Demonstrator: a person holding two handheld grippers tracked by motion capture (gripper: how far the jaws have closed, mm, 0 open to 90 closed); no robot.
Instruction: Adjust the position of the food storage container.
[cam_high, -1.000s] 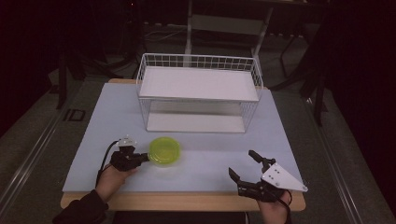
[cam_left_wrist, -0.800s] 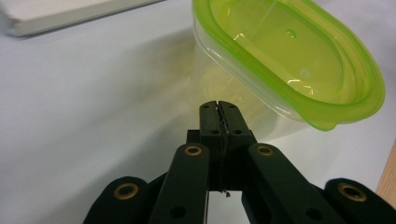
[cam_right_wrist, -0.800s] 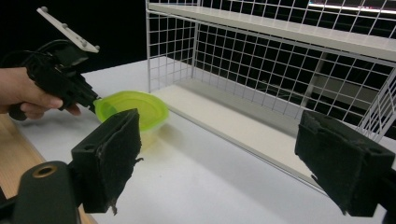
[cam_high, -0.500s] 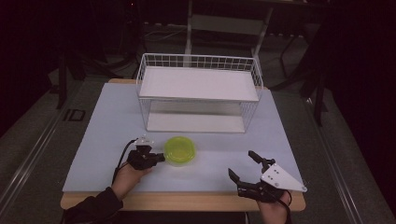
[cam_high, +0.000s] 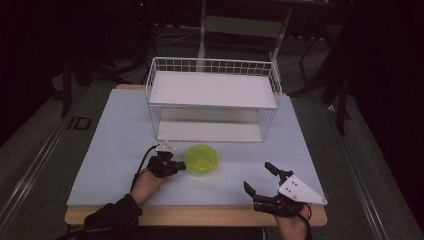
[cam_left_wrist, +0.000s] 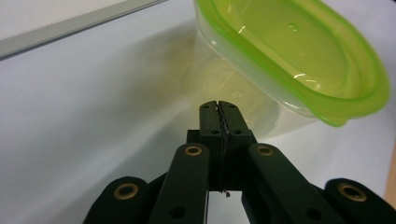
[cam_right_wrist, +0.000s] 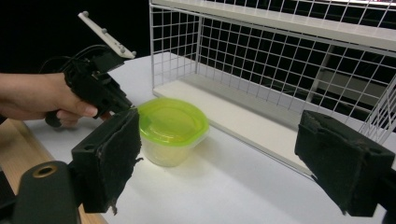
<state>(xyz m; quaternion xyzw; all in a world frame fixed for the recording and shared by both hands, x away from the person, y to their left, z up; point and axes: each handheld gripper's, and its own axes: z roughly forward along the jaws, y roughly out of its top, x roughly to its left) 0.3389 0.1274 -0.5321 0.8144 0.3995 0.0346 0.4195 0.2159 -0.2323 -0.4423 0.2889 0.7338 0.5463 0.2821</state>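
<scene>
One green-lidded tub (cam_high: 202, 159), unlabelled.

Dark room, grey floor (cam_high: 30, 165), white table (cam_high: 115, 135)

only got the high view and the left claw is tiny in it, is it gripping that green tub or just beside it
Observer: Not gripping. In the left gripper view the left claw is shut, pads pressed together with nothing between them, tips aimed at the tub below its rim. I can't tell whether they touch it.
Operator: is the lid on right
Observer: Yes. The right gripper view shows the green lid seated level on a clear-walled tub that stands upright on the table.
Operator: right claw lined up on it?
Observer: Not quite. The right claw is open wide with nothing between its pads, and the tub sits farther off, in line with one pad rather than the gap.
</scene>
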